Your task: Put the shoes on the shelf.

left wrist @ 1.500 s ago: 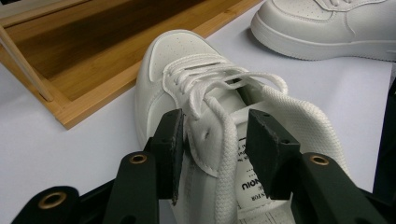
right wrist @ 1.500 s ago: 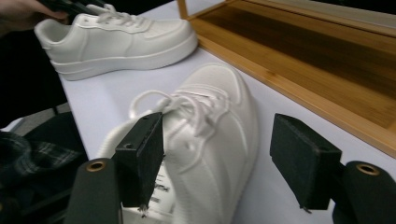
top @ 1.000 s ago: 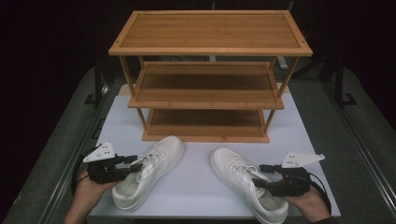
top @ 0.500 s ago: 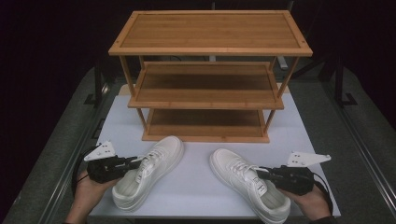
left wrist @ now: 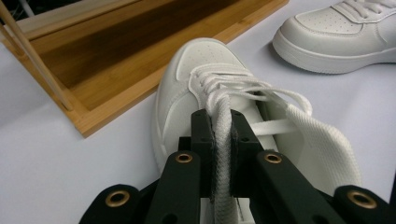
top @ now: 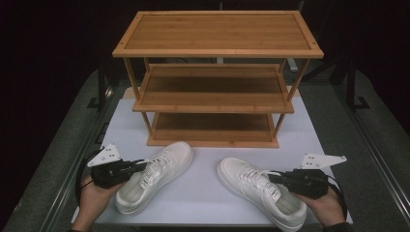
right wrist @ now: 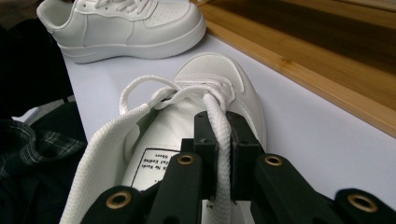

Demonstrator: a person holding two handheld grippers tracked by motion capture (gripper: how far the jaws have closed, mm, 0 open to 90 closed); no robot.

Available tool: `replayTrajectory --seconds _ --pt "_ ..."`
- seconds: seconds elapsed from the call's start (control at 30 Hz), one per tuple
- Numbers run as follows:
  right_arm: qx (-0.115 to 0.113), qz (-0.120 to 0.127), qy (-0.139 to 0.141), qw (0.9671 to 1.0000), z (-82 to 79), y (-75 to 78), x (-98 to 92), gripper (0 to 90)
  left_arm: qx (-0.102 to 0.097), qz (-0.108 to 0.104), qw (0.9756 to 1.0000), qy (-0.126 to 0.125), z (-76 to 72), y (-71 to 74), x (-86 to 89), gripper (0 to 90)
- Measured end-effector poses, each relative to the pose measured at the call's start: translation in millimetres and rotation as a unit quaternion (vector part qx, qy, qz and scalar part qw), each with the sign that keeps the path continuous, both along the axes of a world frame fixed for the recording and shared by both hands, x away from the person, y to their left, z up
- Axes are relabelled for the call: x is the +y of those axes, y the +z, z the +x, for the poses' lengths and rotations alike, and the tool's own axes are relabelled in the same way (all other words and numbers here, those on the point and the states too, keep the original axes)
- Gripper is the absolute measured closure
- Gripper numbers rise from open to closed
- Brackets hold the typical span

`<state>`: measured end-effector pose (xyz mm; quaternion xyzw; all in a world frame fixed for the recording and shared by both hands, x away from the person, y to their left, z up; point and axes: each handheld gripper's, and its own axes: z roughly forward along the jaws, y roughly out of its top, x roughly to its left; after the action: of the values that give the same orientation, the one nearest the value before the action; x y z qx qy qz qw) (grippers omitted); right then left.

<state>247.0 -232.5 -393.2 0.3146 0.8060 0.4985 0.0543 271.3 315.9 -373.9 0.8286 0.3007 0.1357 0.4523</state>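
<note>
The left gripper (left wrist: 219,135) has just been closing, and its black jaws now pinch the padded edge of the tongue of the left shoe (left wrist: 205,88), the white fabric squeezed into a narrow upright strip between the pads. The right gripper (right wrist: 219,140) has just been closing too, and it grips the right shoe (right wrist: 215,79) the same way, clamped on the edge of that shoe's tongue (a printed label shows on the tongue's inner face, just left of the jaws).

In the high view each gripper reaches in from the outer side of its shoe: the left gripper (top: 138,166) over the laces of the left shoe (top: 154,176), the right gripper (top: 275,178) over the opening of the right shoe (top: 261,191). A hand (top: 94,198) holds the left tool and another hand (top: 324,205) holds the right.

Both shoes are white low sneakers with loose white laces, and both lie just in front of the wooden rack (top: 217,53), toes pointing toward its bottom shelf and angled inward toward each other, heels farther from the rack. The two are apart, with bare white mat (top: 205,186) between them. The rack, three bamboo tiers, stands on the far part of that mat.
</note>
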Motion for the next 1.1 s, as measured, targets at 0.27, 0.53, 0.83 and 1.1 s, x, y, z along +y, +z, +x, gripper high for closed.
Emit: replayTrajectory --seconds 0.27,0.53,0.83,1.1 --pt "-0.016 0.032 0.002 0.9994 1.4 22.0 -13.6 84.3 0.0 -0.038 0.9992 -0.016 -2.7 18.0 1.0 84.2" --pt "-0.028 0.03 0.017 0.999 10.0 56.2 -17.9 84.3 -0.009 -0.051 0.998 -0.035 -0.7 47.8 -3.8 84.2" --pt "-0.039 0.053 0.024 0.9975 22.4 89.6 -26.9 84.3 -0.019 -0.058 0.997 -0.048 8.0 82.3 -10.5 84.2" --pt "-0.058 0.075 0.028 0.9951 38.3 125.2 -31.2 84.3 -0.034 -0.066 0.9956 -0.059 22.9 118.0 -19.6 84.2"
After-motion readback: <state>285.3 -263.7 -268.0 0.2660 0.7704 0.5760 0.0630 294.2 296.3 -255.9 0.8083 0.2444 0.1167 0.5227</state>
